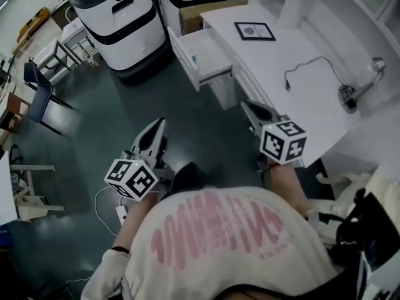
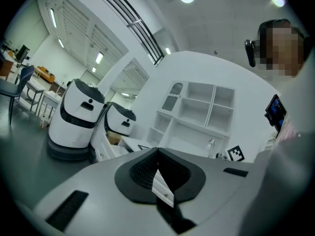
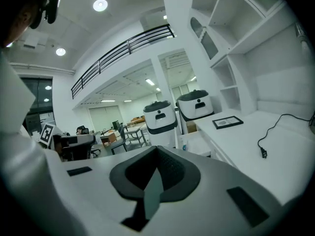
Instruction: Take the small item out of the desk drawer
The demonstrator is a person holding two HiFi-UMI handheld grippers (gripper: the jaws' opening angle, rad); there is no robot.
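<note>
The white desk (image 1: pixel 300 99) has one drawer (image 1: pixel 201 55) pulled out toward the dark floor. A small bluish item (image 1: pixel 194 60) lies inside near its front; I cannot make out what it is. My left gripper (image 1: pixel 160 124) hangs over the floor, well short of the drawer, with its jaws shut and nothing in them. My right gripper (image 1: pixel 245 104) is beside the desk's front edge, below and right of the drawer, also shut and empty. In the left gripper view the jaws (image 2: pixel 157 149) meet; the right gripper view shows the same (image 3: pixel 156 148), with the drawer (image 3: pixel 191 144) far ahead.
Two large white robots (image 1: pixel 119 17) stand behind the drawer, a cardboard box (image 1: pixel 201 14) between them and the desk. On the desk lie a framed picture (image 1: pixel 254 31), a black cable (image 1: pixel 312 64) and a lamp (image 1: pixel 359 89). A blue chair (image 1: pixel 37 95) stands at left.
</note>
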